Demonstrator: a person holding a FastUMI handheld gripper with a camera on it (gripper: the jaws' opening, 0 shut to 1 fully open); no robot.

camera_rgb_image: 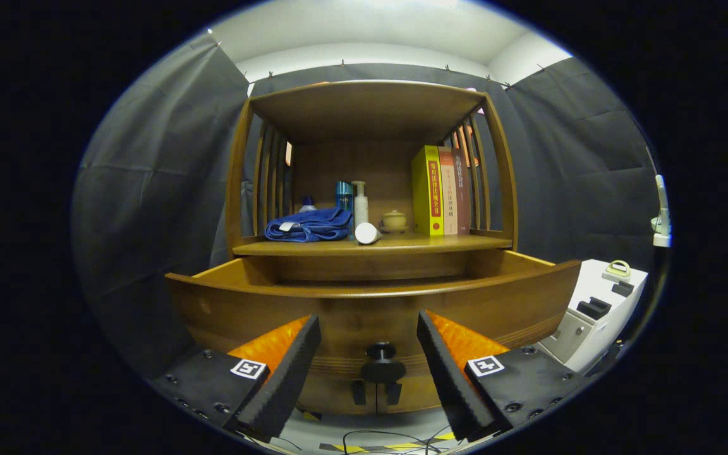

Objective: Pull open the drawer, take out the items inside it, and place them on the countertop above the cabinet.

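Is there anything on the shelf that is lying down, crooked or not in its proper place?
One thing: a white cylindrical bottle lies on its side at the wooden shelf's front edge, beside the crumpled blue towel; it could roll off. The open hand-held gripper flanks the pulled-out wooden drawer's black knob.

The tool [369,328] gapes apart before the pulled-out drawer [370,303], whose top lies unobstructed.

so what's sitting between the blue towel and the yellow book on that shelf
In the gripper view, between the blue towel and the yellow book stand a blue bottle, a white pump bottle, a white tube lying down and a small lidded pot.
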